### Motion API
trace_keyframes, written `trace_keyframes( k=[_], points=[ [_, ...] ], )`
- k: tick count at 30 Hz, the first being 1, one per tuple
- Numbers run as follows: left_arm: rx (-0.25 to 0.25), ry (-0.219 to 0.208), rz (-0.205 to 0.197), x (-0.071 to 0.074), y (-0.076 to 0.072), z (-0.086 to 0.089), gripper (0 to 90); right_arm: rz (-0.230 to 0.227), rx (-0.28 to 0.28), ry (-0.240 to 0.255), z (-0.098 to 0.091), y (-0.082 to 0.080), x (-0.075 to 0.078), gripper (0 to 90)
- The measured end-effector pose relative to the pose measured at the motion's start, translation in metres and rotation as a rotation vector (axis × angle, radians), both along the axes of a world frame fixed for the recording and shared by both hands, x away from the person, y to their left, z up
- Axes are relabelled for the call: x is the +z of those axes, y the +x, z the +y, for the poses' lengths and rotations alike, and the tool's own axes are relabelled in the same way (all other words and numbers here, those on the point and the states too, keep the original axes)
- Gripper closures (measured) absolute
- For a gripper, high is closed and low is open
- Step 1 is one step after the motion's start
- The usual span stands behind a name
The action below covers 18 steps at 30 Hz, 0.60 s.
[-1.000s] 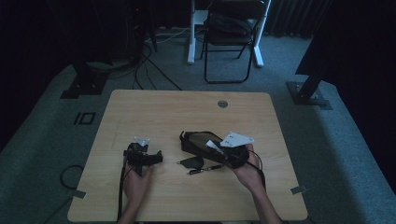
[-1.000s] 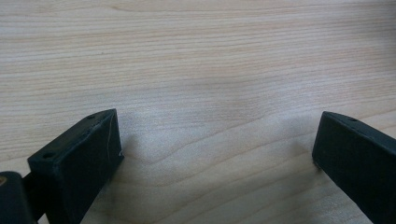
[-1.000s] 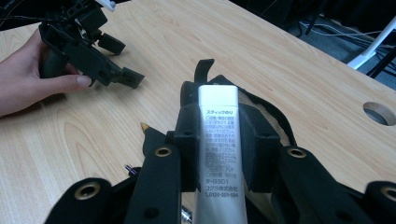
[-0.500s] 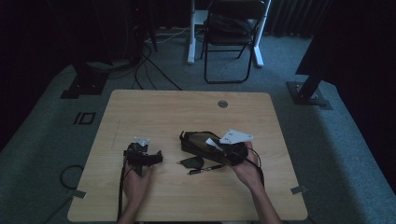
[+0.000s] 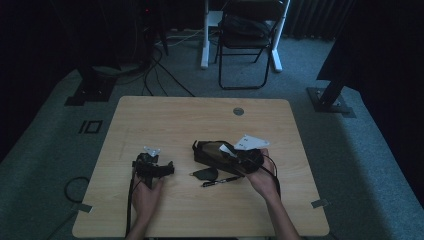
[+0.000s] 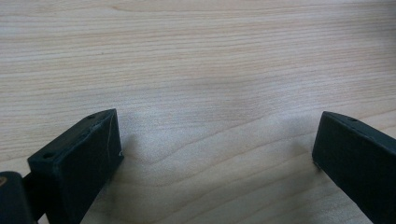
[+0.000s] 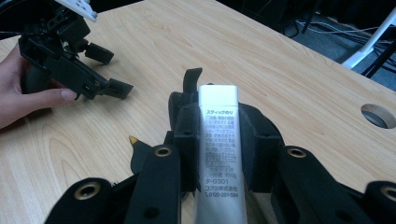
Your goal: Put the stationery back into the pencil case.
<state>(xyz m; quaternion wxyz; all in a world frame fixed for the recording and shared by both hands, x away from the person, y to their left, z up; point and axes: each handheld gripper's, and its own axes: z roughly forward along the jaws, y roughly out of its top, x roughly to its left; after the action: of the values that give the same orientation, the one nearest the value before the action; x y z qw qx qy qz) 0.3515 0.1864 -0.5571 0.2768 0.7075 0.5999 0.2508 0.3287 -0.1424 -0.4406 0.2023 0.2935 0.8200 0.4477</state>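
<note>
**Operator A:** Report the right tool status.

**Operator B:** My right tool (image 7: 218,154) is clamped on a silver-grey glue stick tube with black printed lettering (image 7: 218,154). The pads press on both of its long sides, and the tube stands up between them with its flat end pointing away from me. In the high view the right tool (image 5: 239,156) sits over the near right part of the light wooden desk (image 5: 200,115), just above a black soft pouch (image 5: 210,152).

**Operator A:** What lies beside the pouch?

**Operator B:** A small black teardrop-shaped item (image 5: 205,174) and a slim black pen (image 5: 222,180) lie on the desk on my side of the pouch, close together. I cannot tell whether they touch.

**Operator A:** Left tool status?

**Operator B:** My left tool (image 6: 217,144) has its jaws wide apart with only bare wood grain between them. In the high view the left tool (image 5: 150,167) rests low over the near left part of the desk, well apart from the tube, with my left hand (image 5: 145,195) behind it.
</note>
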Motion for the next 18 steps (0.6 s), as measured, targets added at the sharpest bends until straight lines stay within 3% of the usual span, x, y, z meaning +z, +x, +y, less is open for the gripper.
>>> trace_keyframes(
  k=[18],
  points=[
    [0.0,0.0,0.0,0.0,0.0,0.0,1.5,0.023,-0.011,0.007,0.001,0.012,-0.004,71.3]
  ],
)
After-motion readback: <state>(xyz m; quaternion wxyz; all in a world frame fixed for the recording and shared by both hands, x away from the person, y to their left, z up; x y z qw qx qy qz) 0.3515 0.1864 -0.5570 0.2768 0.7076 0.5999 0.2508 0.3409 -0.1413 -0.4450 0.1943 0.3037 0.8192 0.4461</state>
